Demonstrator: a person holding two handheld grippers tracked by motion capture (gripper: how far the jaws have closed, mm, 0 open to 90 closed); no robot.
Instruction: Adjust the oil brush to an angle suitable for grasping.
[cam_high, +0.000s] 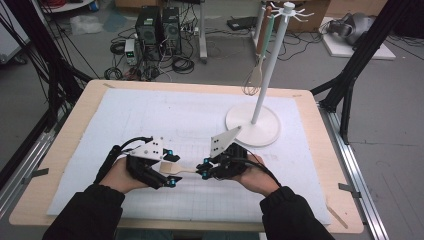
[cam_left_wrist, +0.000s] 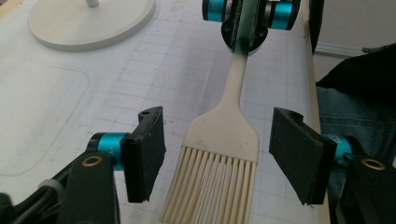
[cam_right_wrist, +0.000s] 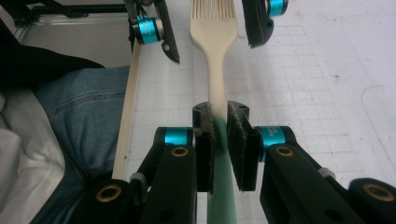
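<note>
Right tongs (cam_right_wrist: 219, 140) clamped on the green handle of the pastry brush (cam_left_wrist: 224, 140), holding it level just above the desk (cam_high: 65, 150) near the front edge. Left tongs (cam_left_wrist: 219, 154) partly open, jaws either side of the brush head, not touching; bristles sit between them. Both tongs face each other, brush bridging the gap. Farther back right: white rack stand (cam_high: 252, 125) with a whisk (cam_high: 254, 77) hanging from it.
</note>
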